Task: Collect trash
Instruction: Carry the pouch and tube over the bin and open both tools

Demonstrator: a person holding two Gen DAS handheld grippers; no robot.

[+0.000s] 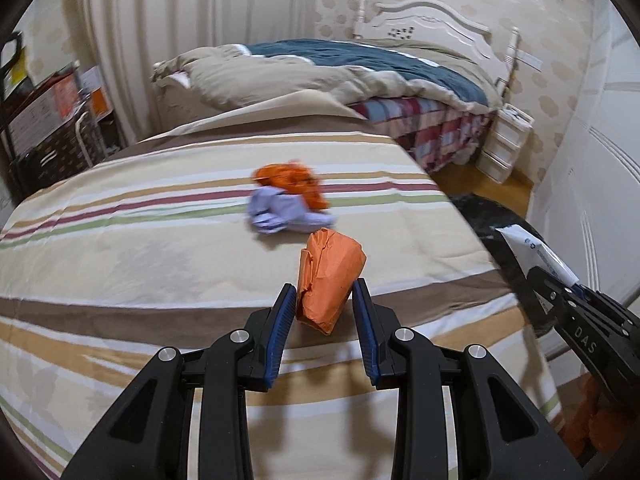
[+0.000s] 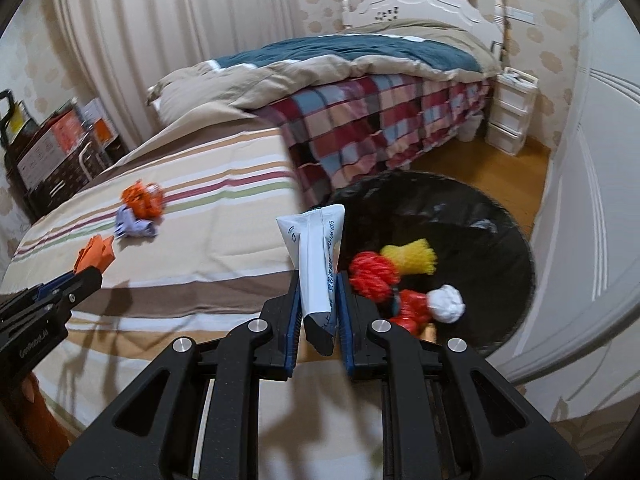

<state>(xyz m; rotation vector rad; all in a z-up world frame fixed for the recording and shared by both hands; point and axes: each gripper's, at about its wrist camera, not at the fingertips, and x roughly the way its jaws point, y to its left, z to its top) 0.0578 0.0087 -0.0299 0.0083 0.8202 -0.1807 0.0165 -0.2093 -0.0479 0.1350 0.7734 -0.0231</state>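
Squarely between pads [image 1: 285,312]: orange wad [image 1: 328,280] (pinched).

The left gripper [image 1: 325,294] points forward and downward, its blue-padded jaws pressed on either side of a crumpled orange paper [image 1: 330,278] held clear between them; the right gripper [image 2: 319,290] angles down likewise, jaws drawn nearly together and clamped on a white wrapper [image 2: 316,256] that stands up between the pads; the two grippers sit side by side, apart.
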